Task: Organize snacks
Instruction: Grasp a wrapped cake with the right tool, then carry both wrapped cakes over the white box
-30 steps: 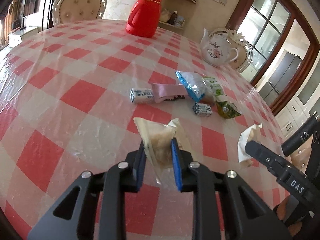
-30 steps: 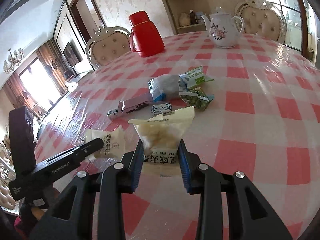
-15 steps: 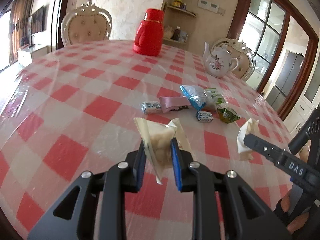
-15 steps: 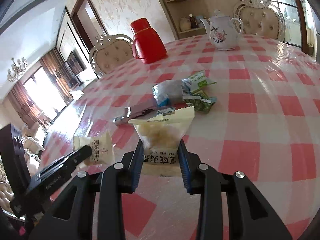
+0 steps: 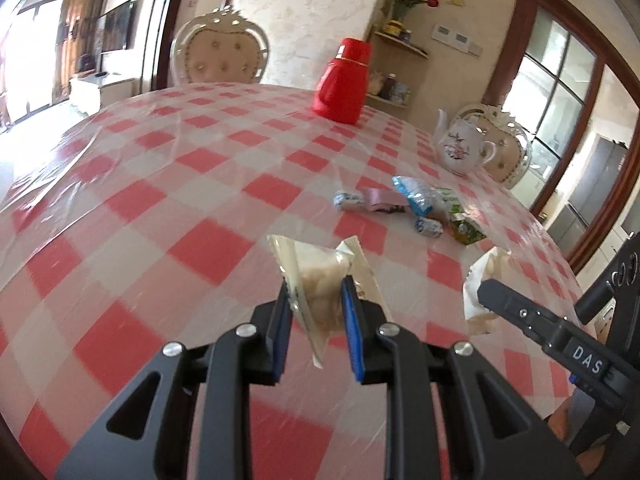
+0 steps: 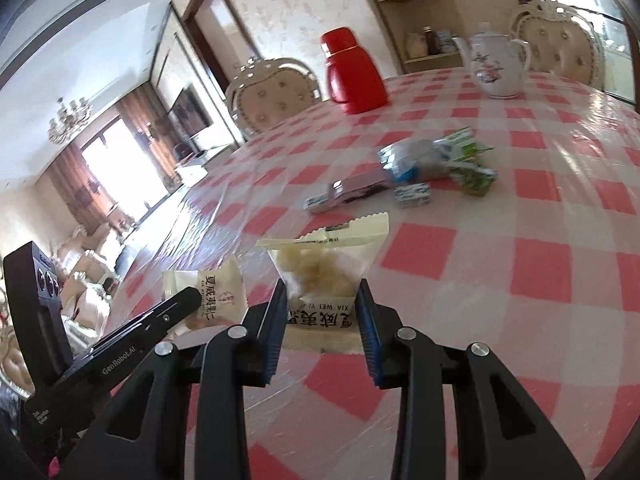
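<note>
Where blue pads pinch, packet (image 6: 326, 280) reads "XIA WEI"

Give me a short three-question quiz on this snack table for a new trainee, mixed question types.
1. True or false: both the left tool and the right tool hold a snack packet.
2. Which is taller on the table: A) the red flask B) the white teapot?
3. Fill in: the loose snack pile lies on the ____ tablecloth.

Key: 1 true; 2 A; 3 checked.
</note>
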Demonstrator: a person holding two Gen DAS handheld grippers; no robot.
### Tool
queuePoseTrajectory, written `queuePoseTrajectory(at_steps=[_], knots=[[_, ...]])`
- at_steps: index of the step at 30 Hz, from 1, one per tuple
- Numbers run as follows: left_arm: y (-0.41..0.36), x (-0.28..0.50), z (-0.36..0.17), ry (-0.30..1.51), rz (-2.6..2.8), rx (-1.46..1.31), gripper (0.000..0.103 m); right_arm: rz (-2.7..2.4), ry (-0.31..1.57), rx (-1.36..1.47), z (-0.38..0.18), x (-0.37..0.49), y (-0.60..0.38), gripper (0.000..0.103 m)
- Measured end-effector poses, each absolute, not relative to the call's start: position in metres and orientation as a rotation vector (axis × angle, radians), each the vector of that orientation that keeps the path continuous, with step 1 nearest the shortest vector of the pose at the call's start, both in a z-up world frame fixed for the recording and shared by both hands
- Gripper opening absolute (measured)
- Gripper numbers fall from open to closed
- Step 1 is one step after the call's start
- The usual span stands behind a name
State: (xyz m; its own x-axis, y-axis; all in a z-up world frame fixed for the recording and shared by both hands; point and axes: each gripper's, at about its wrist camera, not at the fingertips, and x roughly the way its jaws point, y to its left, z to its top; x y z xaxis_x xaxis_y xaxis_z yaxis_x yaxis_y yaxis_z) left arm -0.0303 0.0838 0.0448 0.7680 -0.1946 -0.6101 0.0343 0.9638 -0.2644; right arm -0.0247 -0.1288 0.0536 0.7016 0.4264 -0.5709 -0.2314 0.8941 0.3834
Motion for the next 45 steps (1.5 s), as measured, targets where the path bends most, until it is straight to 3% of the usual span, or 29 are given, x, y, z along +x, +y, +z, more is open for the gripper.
queuePoseTrajectory(at_steps=[27,45], knots=[[0.193,-0.154,0.052,0.711,0.082,-0.260,0.024,0.766,0.811,0.157,0.045,-0.071,0.018,0.034],[0.305,-0.256,0.042,0.739,0.398,-0.335,0.024,1.169,0.779,-0.035,0.060,-0.165,0.134,0.034]])
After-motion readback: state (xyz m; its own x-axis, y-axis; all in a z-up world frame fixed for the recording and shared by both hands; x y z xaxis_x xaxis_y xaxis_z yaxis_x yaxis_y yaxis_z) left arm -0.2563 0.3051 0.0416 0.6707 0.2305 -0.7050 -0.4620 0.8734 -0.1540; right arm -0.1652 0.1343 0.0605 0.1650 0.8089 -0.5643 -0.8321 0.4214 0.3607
